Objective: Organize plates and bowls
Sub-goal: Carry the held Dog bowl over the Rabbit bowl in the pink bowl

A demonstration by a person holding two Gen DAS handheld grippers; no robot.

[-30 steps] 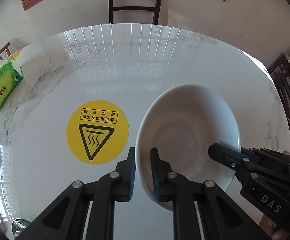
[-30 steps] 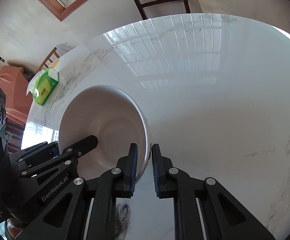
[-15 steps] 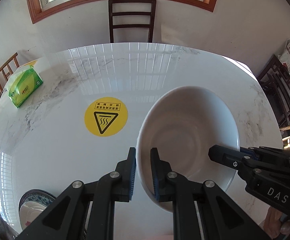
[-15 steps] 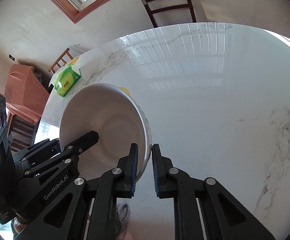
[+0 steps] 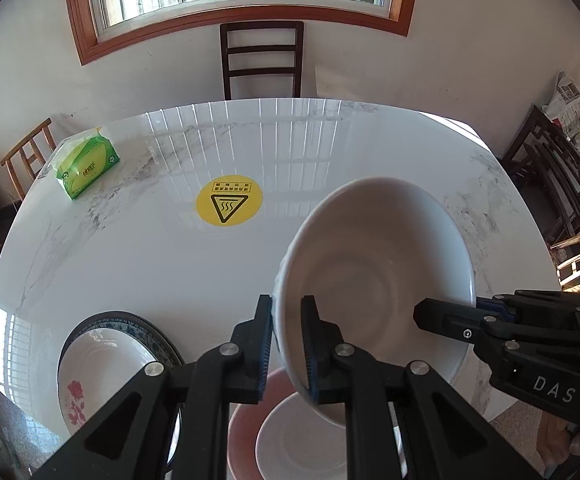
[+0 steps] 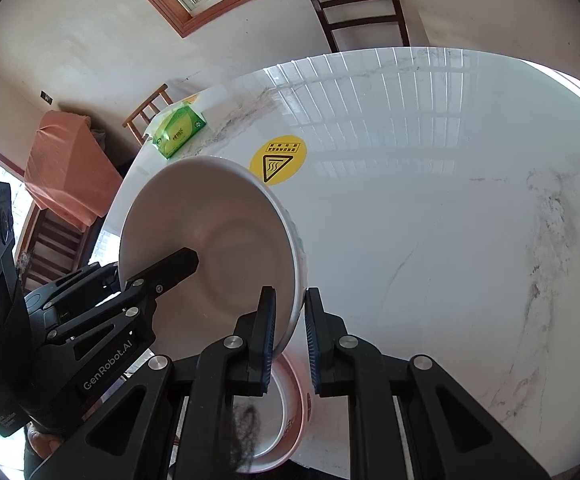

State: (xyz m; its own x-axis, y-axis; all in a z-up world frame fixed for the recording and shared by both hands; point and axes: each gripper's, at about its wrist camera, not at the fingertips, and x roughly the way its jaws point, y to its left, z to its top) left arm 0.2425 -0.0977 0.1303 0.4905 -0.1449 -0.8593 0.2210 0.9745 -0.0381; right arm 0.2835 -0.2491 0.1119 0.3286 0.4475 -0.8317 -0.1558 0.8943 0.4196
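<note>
A large white bowl (image 5: pixel 373 280) hangs tilted above the marble table (image 5: pixel 150 260), held from both sides. My left gripper (image 5: pixel 288 320) is shut on its left rim. My right gripper (image 6: pixel 290 320) is shut on the opposite rim of the bowl (image 6: pixel 210 240). In the left wrist view one right finger (image 5: pixel 441 318) lies inside the bowl. Below the bowl, at the table's near edge, sits a pink-rimmed white dish (image 5: pixel 297 440), also in the right wrist view (image 6: pixel 286 412). At the near left, a white plate with a red rose (image 5: pixel 98 372) rests on a blue-patterned plate (image 5: pixel 146 328).
A round yellow warning sticker (image 5: pixel 229 203) marks the table's middle. A green tissue pack (image 5: pixel 86 164) lies at the far left edge. A dark wooden chair (image 5: pixel 262 60) stands behind the table under the window, and other chairs stand at both sides.
Both grippers rose and drew back toward the table's near edge with the bowl held between them. The rose plate stack and the pink-rimmed dish came into view below.
</note>
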